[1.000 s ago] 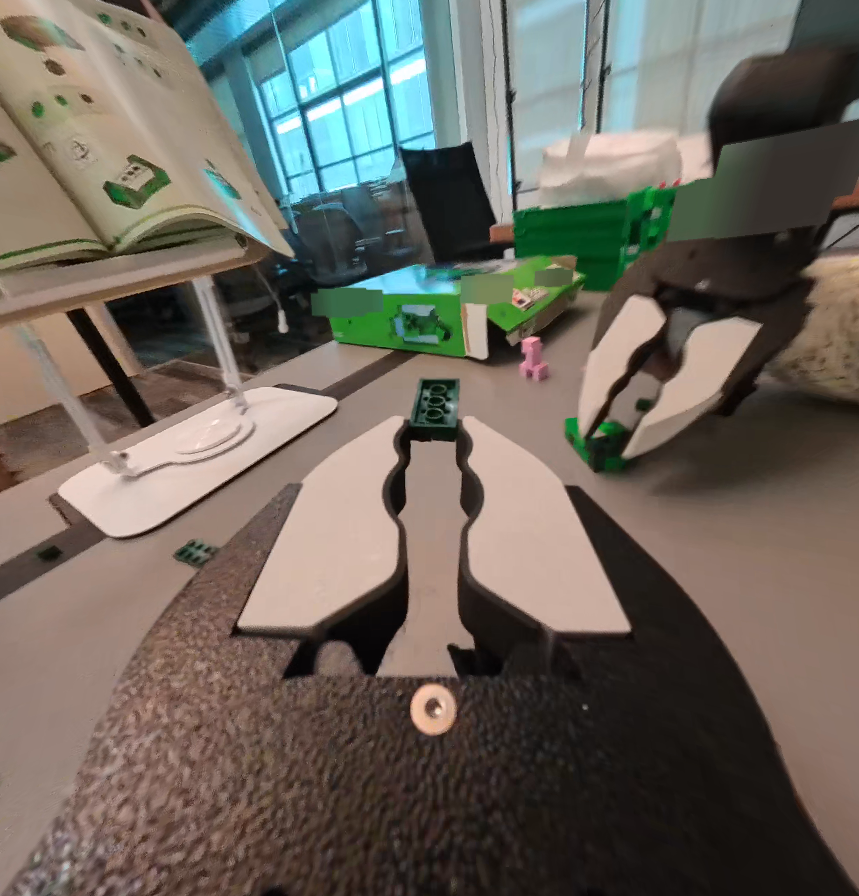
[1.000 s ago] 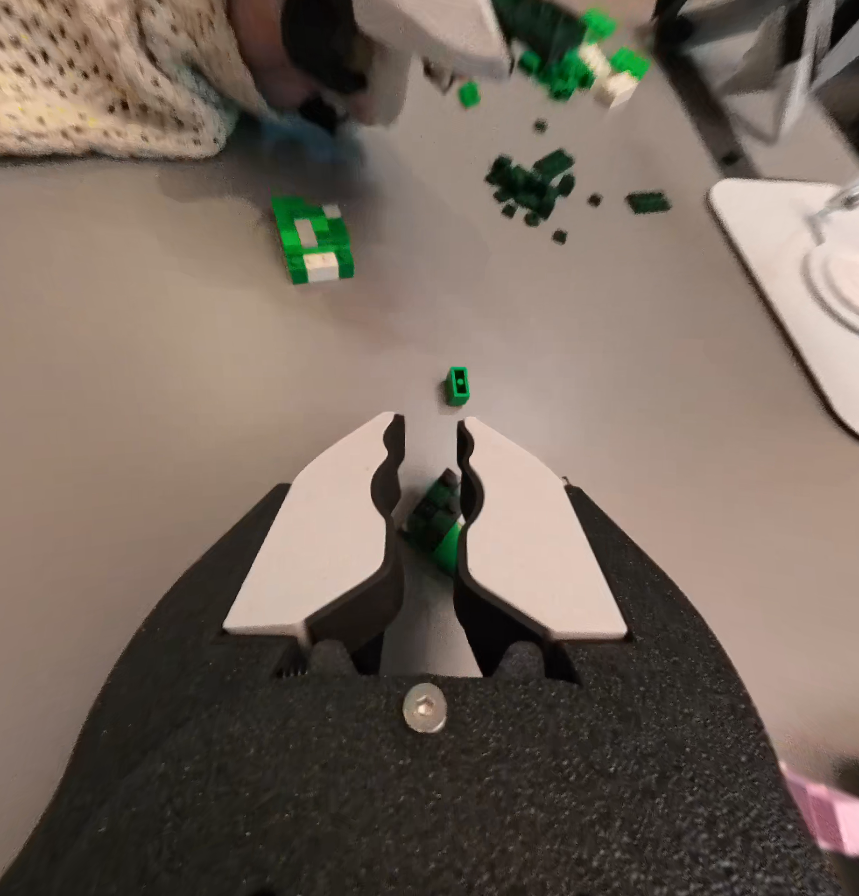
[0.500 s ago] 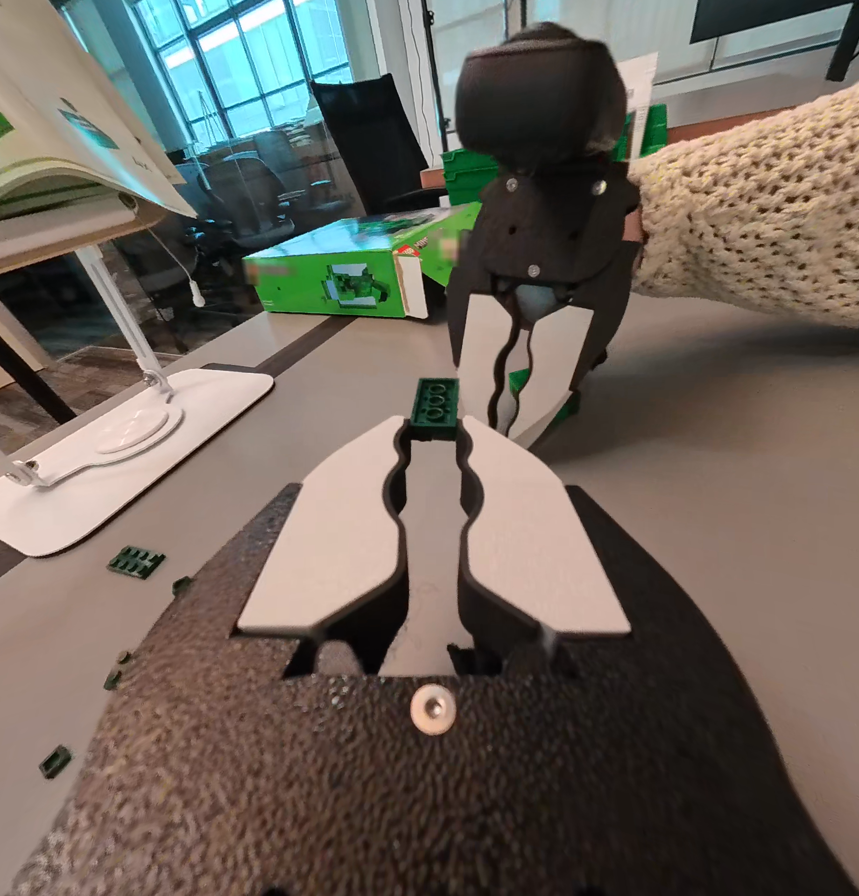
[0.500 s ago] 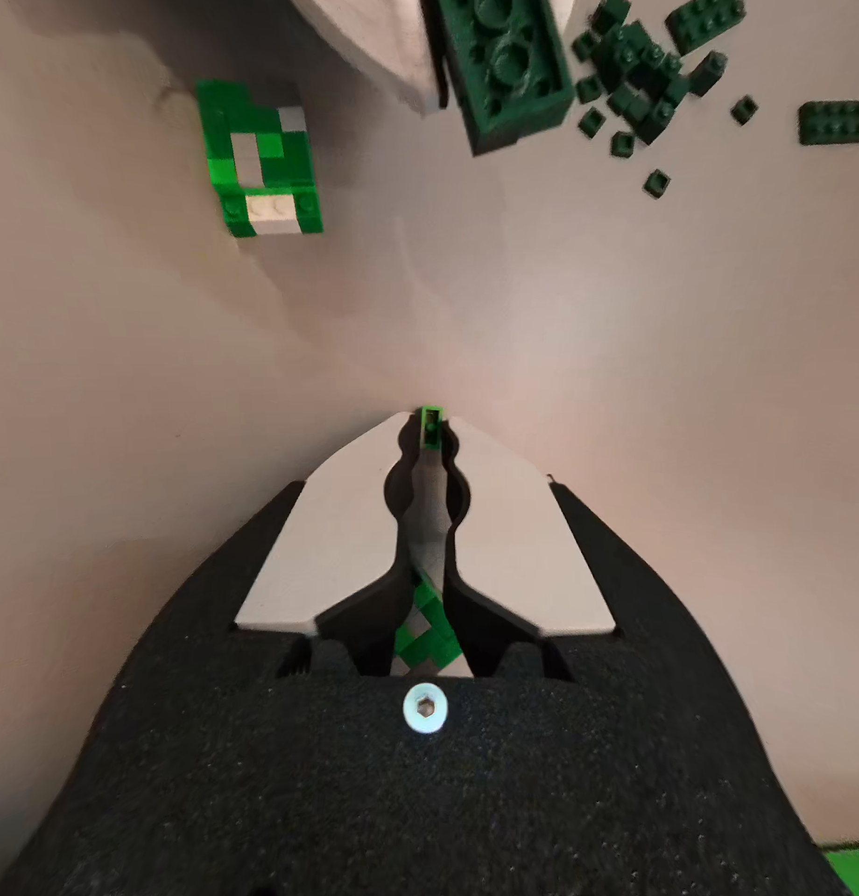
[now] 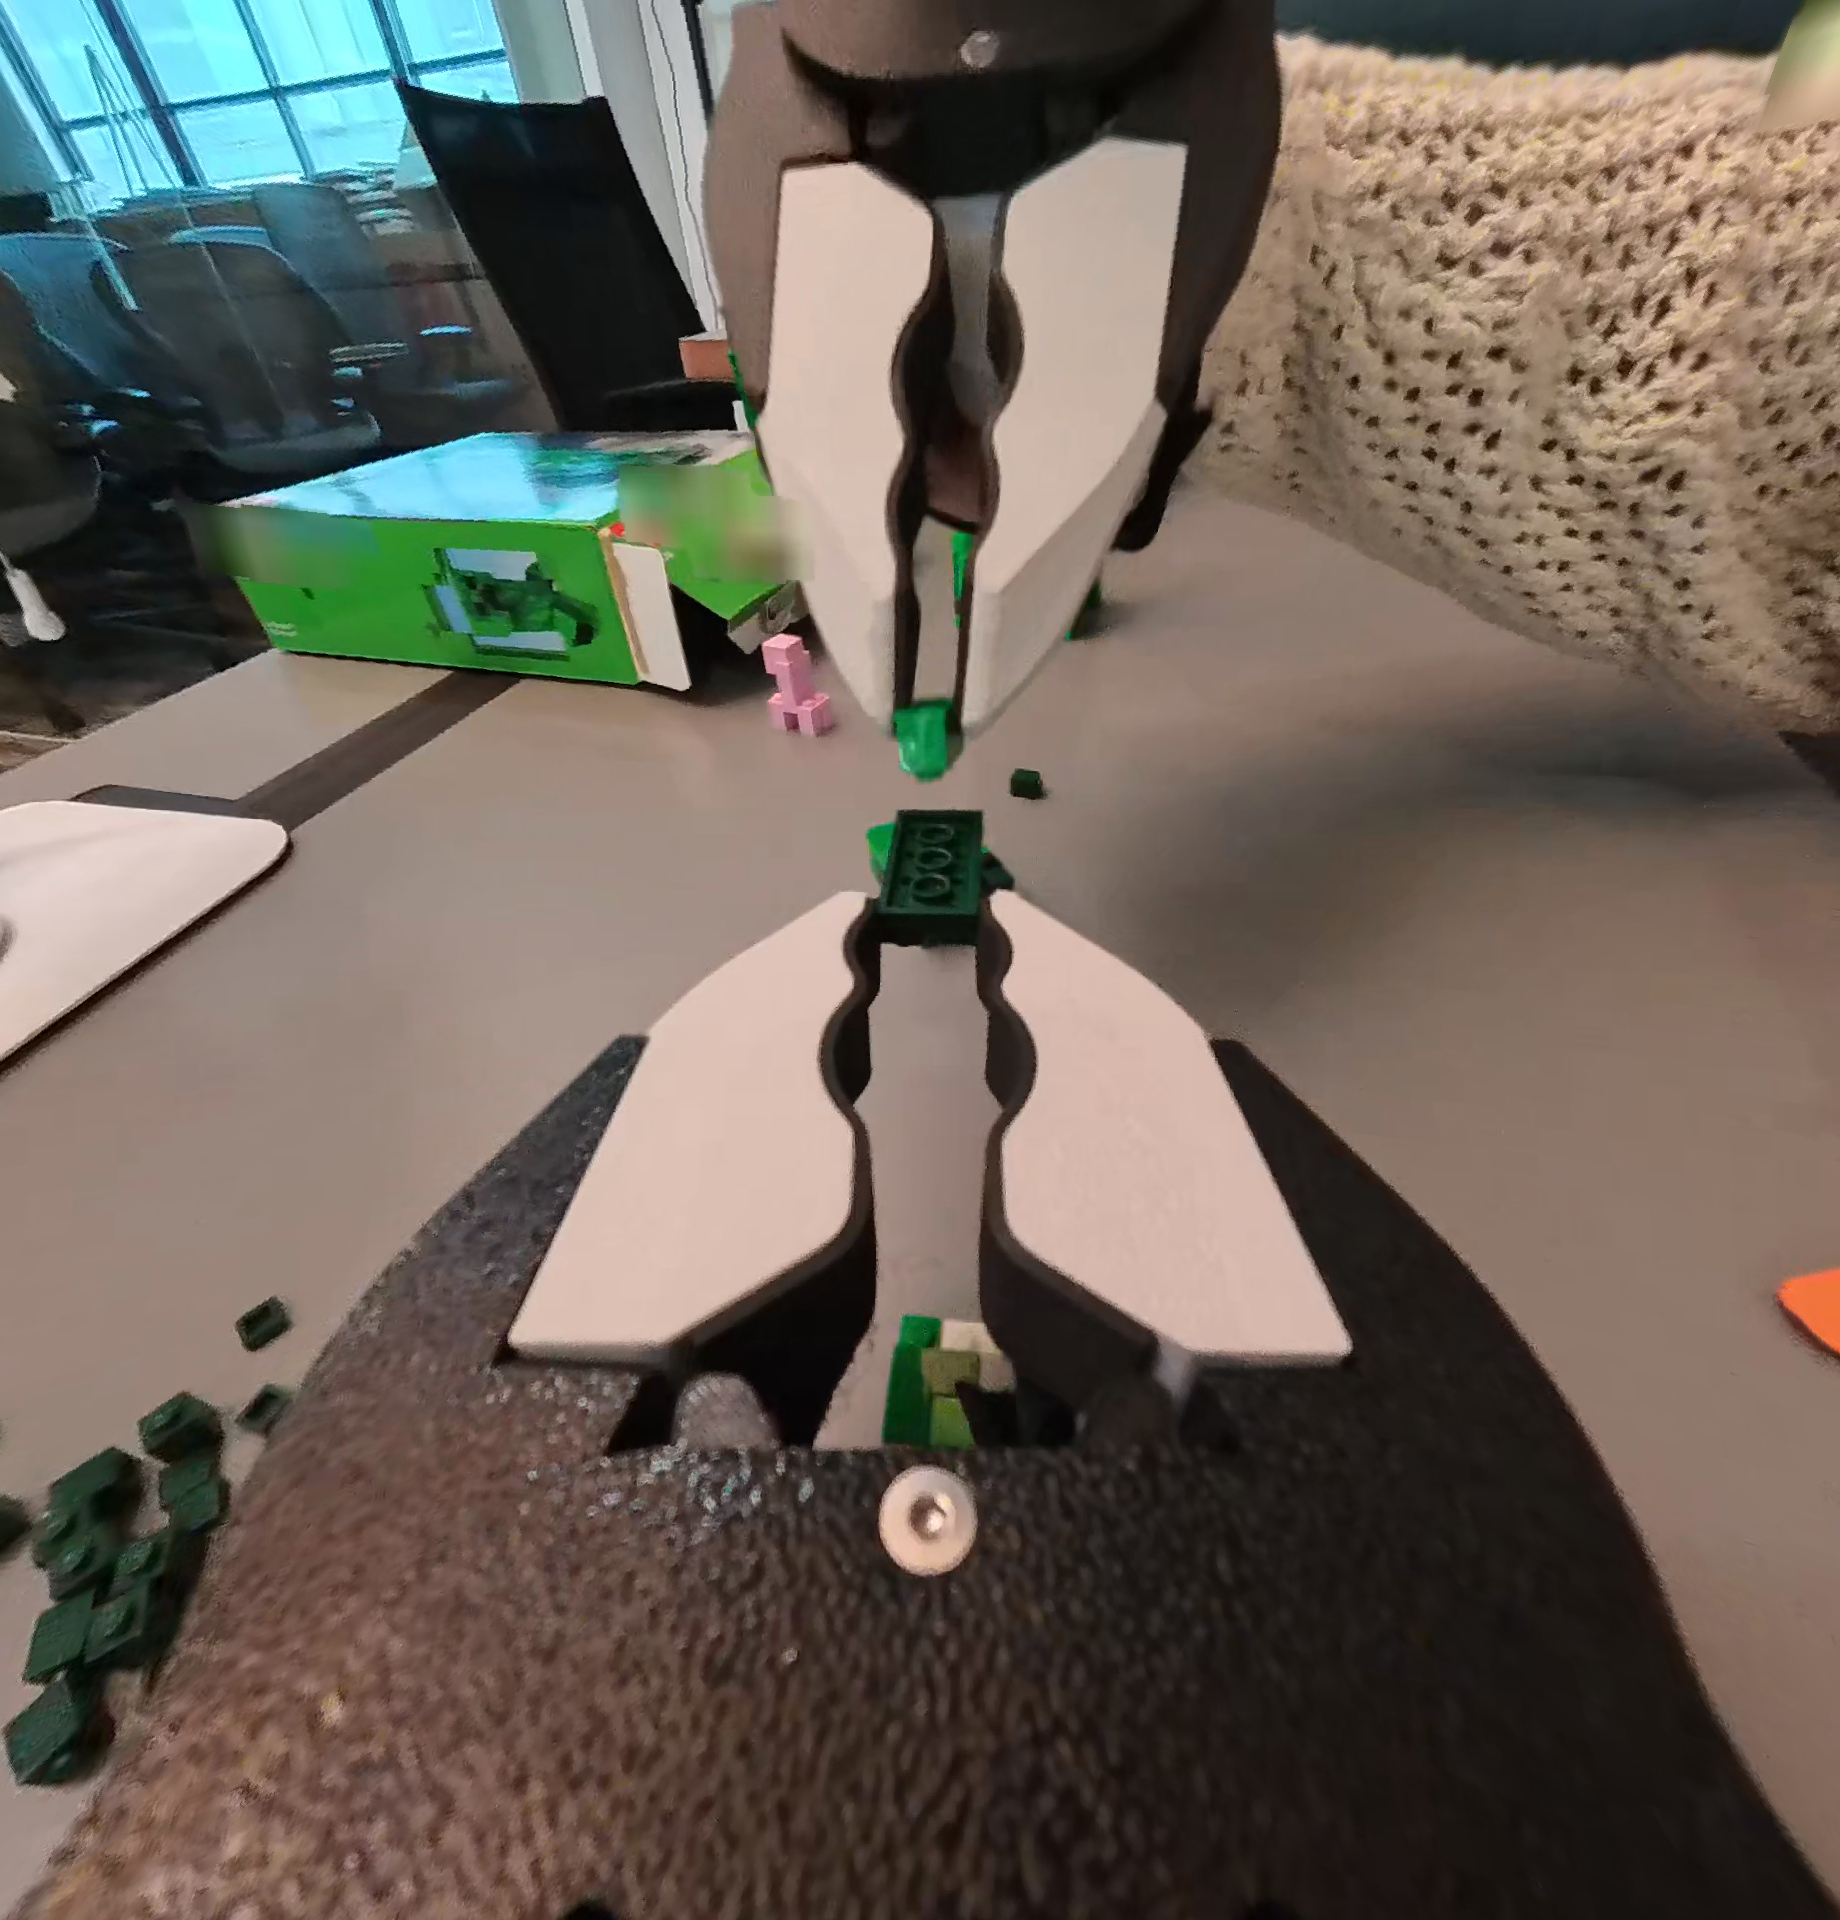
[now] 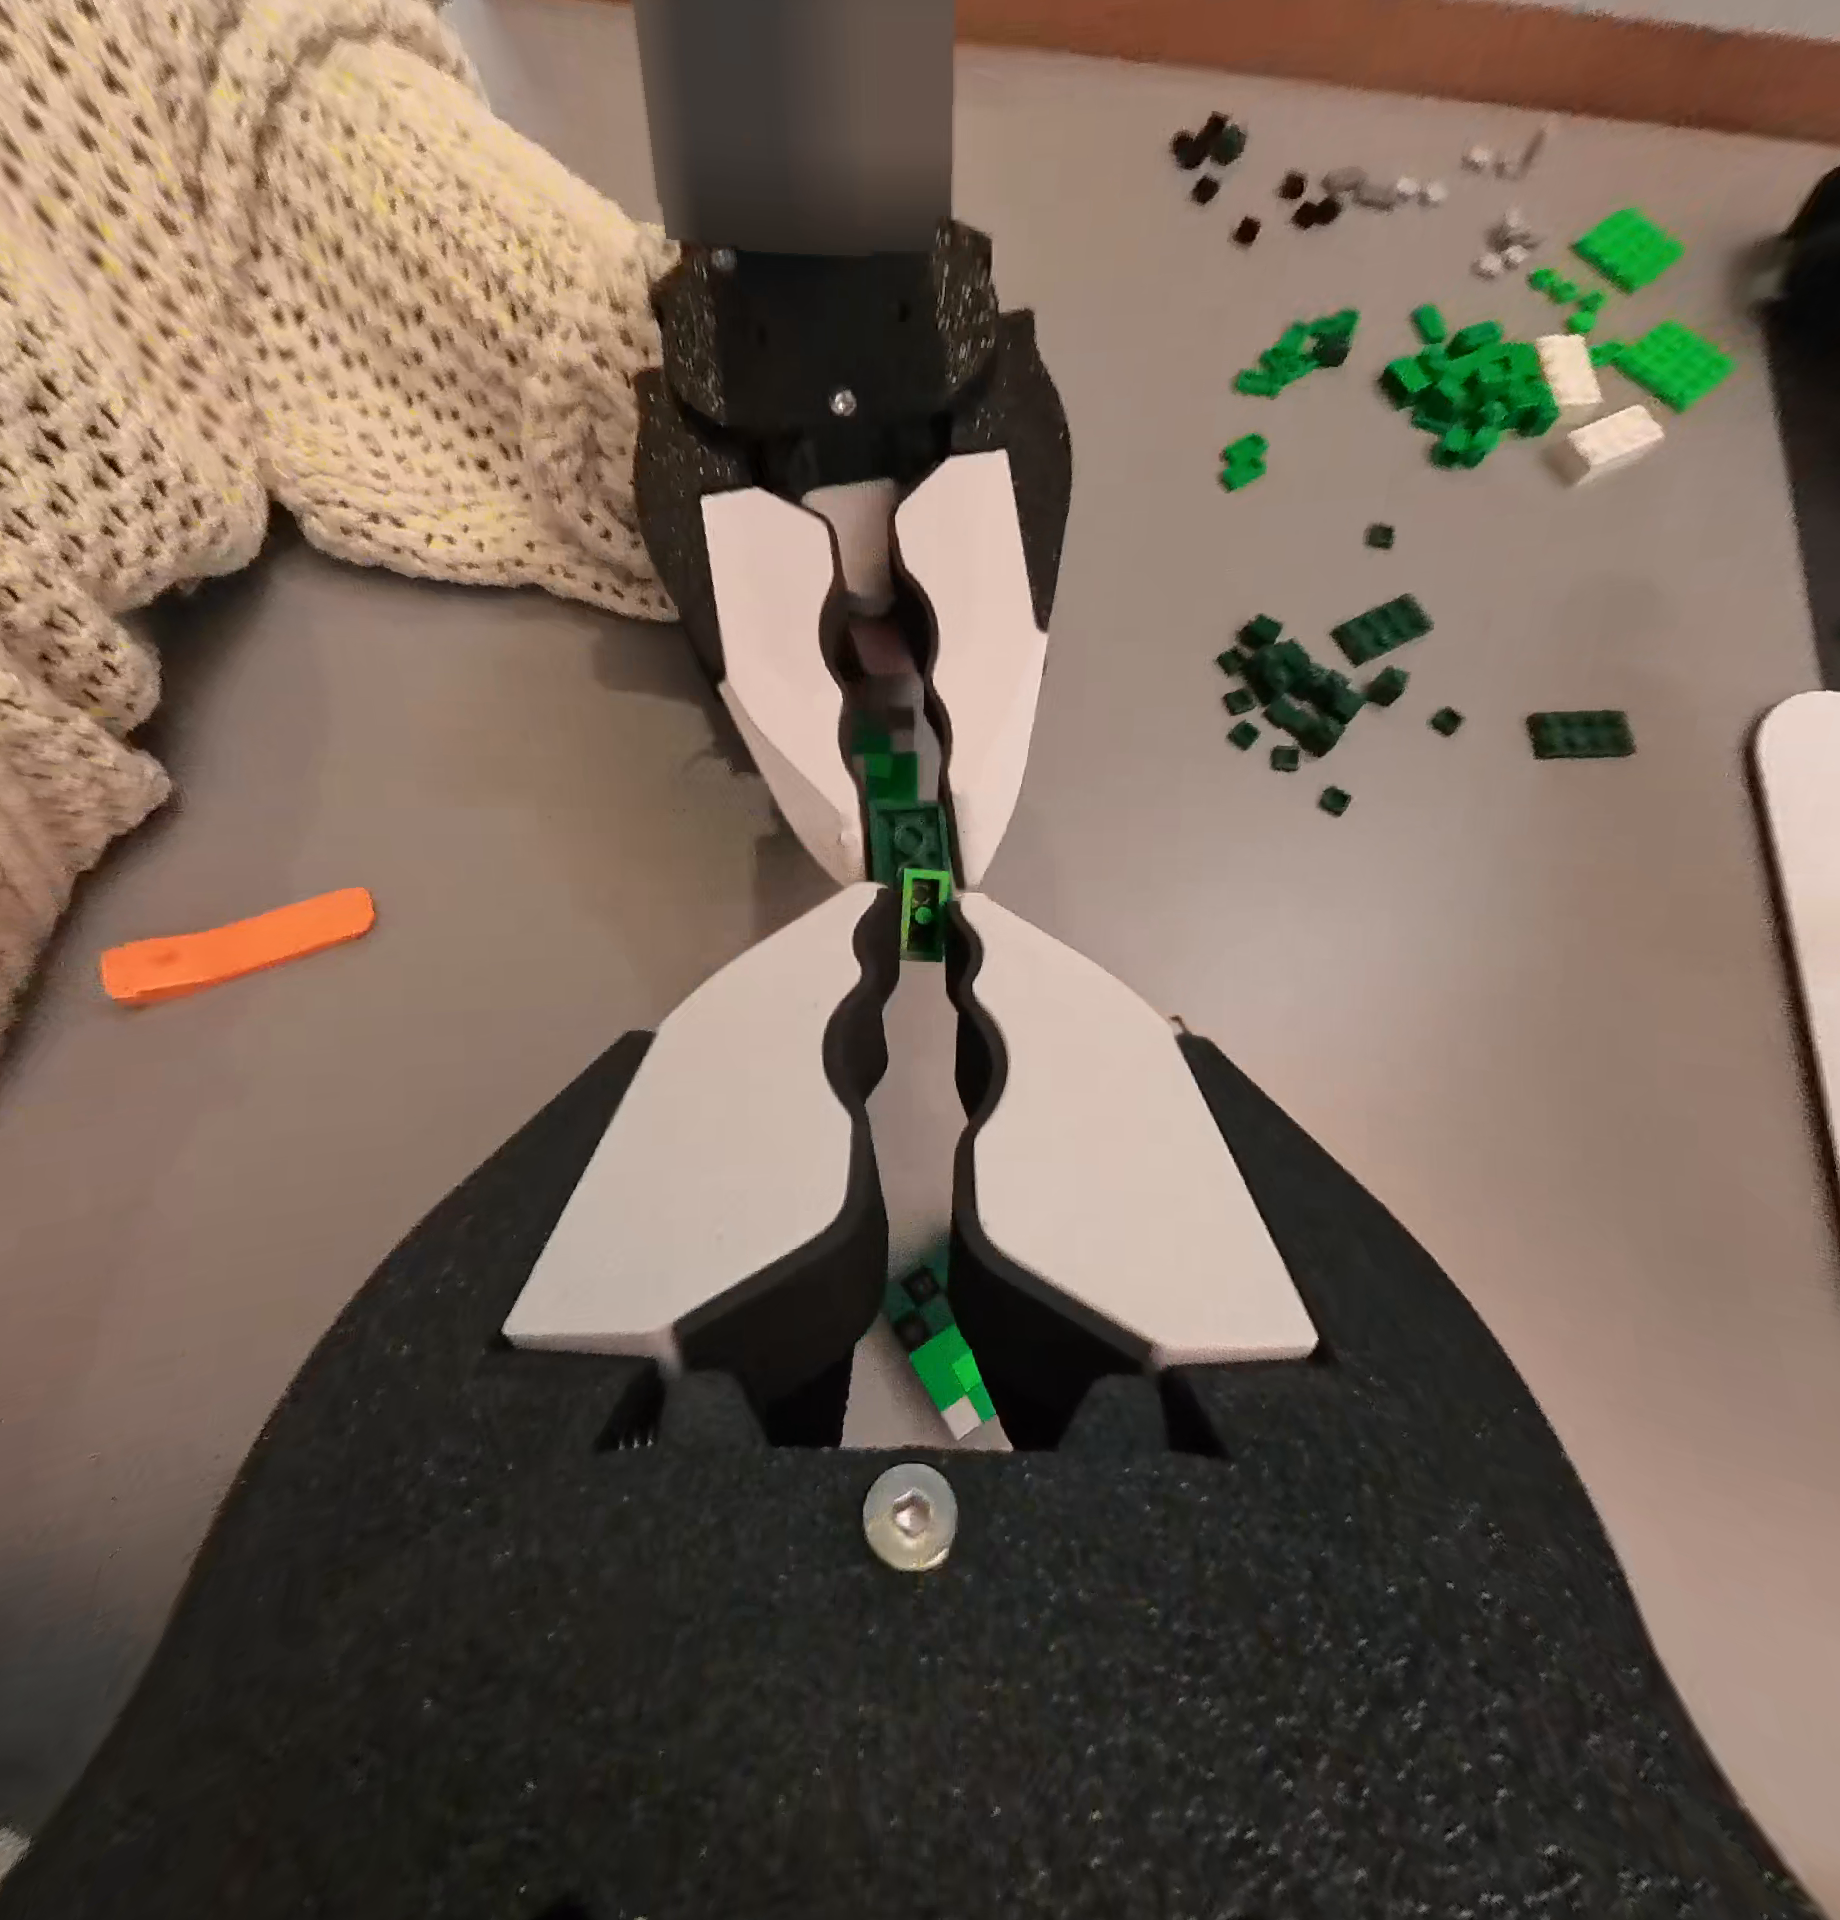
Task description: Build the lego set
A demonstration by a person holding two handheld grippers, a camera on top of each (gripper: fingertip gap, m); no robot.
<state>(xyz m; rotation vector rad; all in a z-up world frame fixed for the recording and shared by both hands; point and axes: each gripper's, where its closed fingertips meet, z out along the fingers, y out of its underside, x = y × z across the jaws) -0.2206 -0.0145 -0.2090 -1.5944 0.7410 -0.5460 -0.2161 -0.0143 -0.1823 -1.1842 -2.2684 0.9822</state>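
My left gripper (image 5: 931, 920), white moulded fingers on a grainy black body, pinches a dark green studded plastic plate (image 5: 934, 879) by its near end. My right gripper (image 6: 921, 914), of the same build, is squeezed on a small bright green brick (image 6: 922, 921), tip to tip with the left one just above the smooth grey tabletop (image 6: 480, 1091).

Only the left wrist view shows the green cardboard set box (image 5: 448, 577), the small pink blocky figure (image 5: 796, 686) beside it and the row of office chairs (image 5: 168, 322) behind glass. Only the right wrist view shows the far heaps: a bright green pile (image 6: 1472, 390) with two white bricks (image 6: 1591, 416), and a scatter of black and grey bits (image 6: 1311, 192).

Both views catch the loose dark green pieces (image 6: 1300, 691), the flat orange separator tool (image 6: 235, 943), the white rounded stand base (image 6: 1830, 987) and my cream open-knit sleeve (image 6: 220, 343). A small green-and-white built block (image 5: 942, 1382) lies under the left fingers.
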